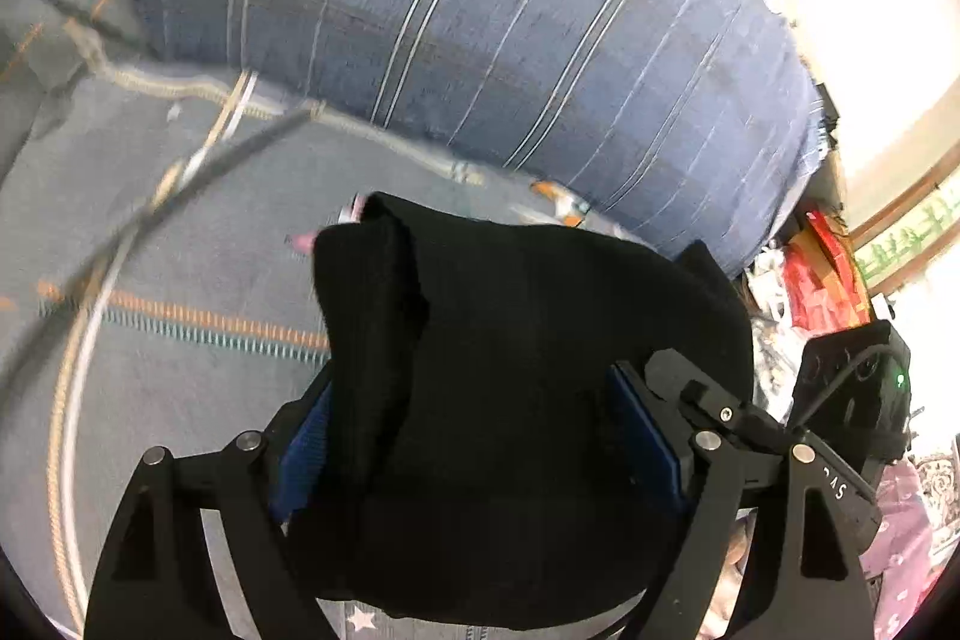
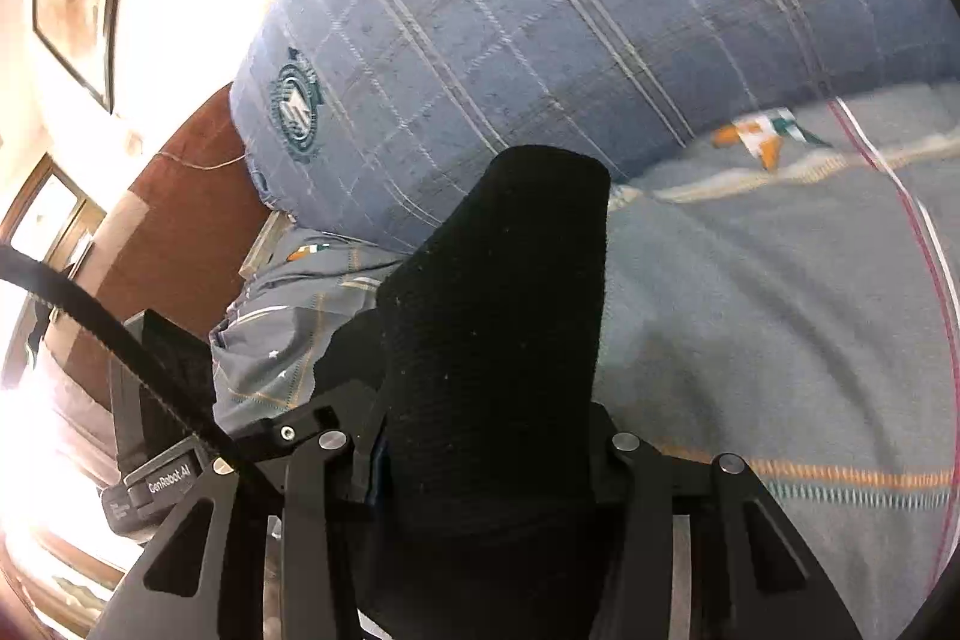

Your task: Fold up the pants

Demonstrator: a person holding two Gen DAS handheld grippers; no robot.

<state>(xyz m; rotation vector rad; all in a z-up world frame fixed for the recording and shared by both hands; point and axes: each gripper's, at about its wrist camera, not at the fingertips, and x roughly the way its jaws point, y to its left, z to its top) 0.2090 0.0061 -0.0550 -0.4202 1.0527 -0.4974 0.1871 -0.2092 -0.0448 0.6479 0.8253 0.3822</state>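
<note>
Both claws pinch the black pants (image 1: 510,370): the left gripper (image 1: 474,436) and right gripper (image 2: 486,460), near a far blue pillow (image 1: 450,10).

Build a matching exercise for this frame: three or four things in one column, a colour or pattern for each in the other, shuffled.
Things:
1. pants
2. big cushion
3. bed cover
4. pads on the left gripper fingers

Colours:
A. grey with orange and teal stitched lines
B. plain black
C. bright blue
D. blue-grey with pale stripes

Pairs: 1-B, 2-D, 3-A, 4-C
</note>
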